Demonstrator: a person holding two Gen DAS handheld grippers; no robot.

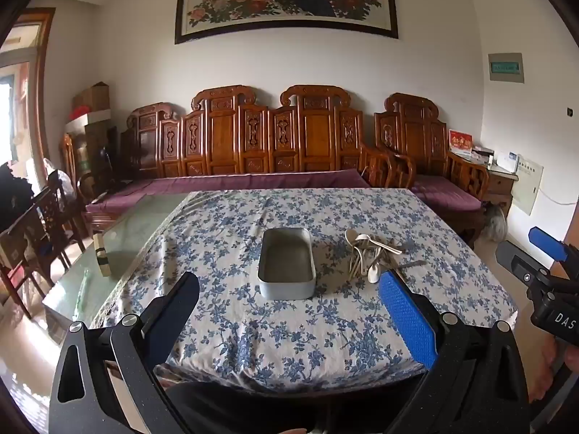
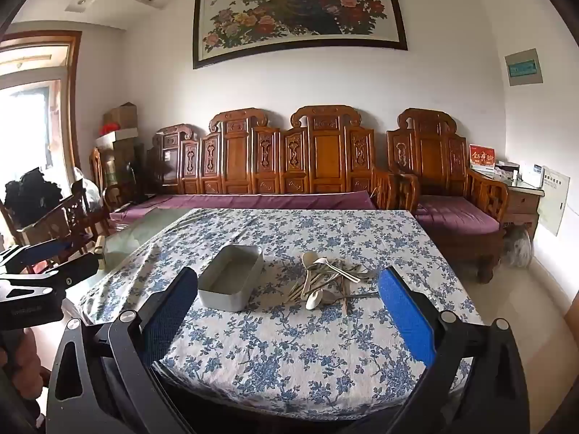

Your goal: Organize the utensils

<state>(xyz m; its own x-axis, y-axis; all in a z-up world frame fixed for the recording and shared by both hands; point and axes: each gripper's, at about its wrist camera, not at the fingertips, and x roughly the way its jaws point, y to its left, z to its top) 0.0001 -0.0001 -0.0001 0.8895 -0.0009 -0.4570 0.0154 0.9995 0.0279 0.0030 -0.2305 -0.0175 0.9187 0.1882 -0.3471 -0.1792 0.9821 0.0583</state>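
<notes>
The counter [image 1: 253,325], draped in a blue-flowered cloth, carries everything the task needs. On it sits an empty grey metal tray [image 1: 286,262], its long axis running away from the person toward the carved wooden sofa [image 1: 275,137]. Just to the tray's right, close but apart from it, lies a tangled heap of utensils [image 1: 372,253]: pale spoons with a few thin metal pieces, handles crossing at several angles, so the heap has no single axis.

Both tools hover short of the near edge, tilted slightly down, nothing between their fingers. The left gripper [image 1: 289,311] has its jaws spread wide, framing the tray ahead. The right gripper [image 2: 289,311] is likewise released, and the heap [image 2: 329,282] lies ahead and a little right of centre, so it seems the nearer one.

The right wrist view shows the spoons' bowls and crossings more plainly; the left view looks straighter down into the tray's bare bottom.
</notes>
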